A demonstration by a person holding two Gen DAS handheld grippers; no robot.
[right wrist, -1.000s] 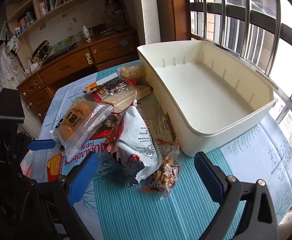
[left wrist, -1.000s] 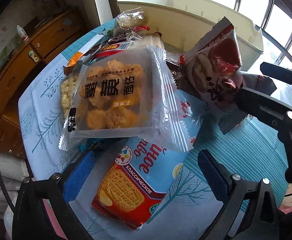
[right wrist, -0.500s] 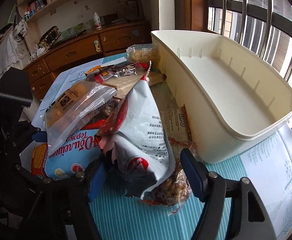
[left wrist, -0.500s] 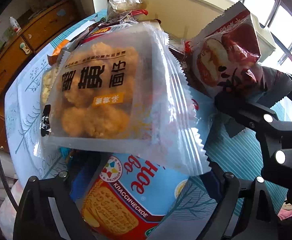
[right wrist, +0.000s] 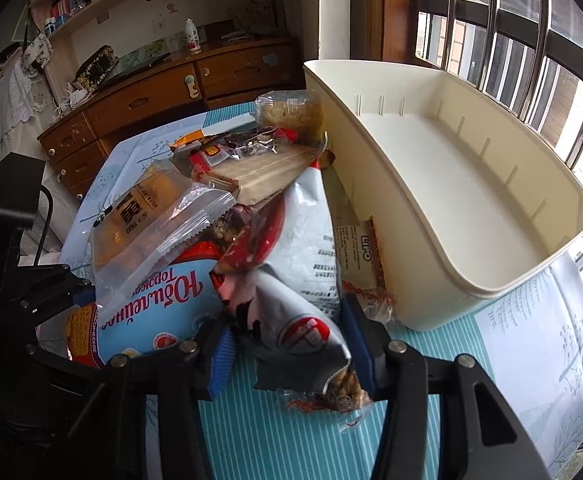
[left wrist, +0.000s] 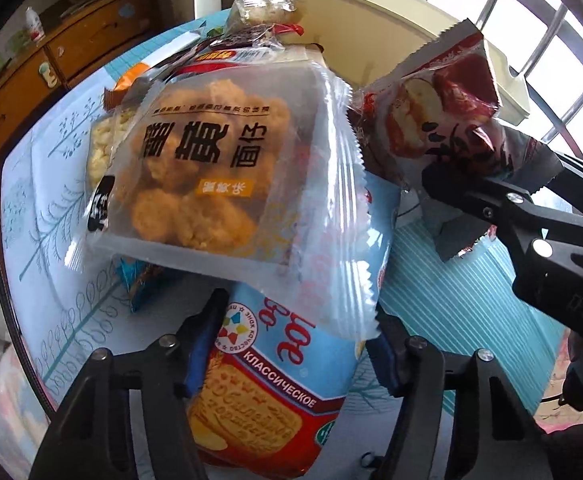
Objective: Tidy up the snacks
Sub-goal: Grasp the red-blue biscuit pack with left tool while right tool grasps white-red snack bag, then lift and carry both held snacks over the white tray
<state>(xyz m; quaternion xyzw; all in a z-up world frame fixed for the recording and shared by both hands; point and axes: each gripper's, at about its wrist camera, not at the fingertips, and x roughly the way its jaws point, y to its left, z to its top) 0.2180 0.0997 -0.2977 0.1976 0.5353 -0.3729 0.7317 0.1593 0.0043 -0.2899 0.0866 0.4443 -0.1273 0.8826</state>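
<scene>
A blue-and-red biscuit pack lies between the pads of my left gripper, whose jaws are closing; both pads touch its edges and the pack bows up. A clear bag of fried puffs rests on top of it, its corner by the right pad. My right gripper is also closing, and its pads press a crumpled silver-and-red bag. One of its fingers shows in the left wrist view against that bag. The cream bin stands empty at the right.
More snacks are piled by the bin: a brown paper pack, a clear cookie pack, a flat LIPO pack and a nut bag. Bare teal striped tablecloth lies in front. A wooden dresser stands beyond the table.
Both grippers' jaws have narrowed from wide open onto their packs. The right gripper came down to the silver-and-red bag, which now stands tipped up. The biscuit pack bulges between the left pads.
</scene>
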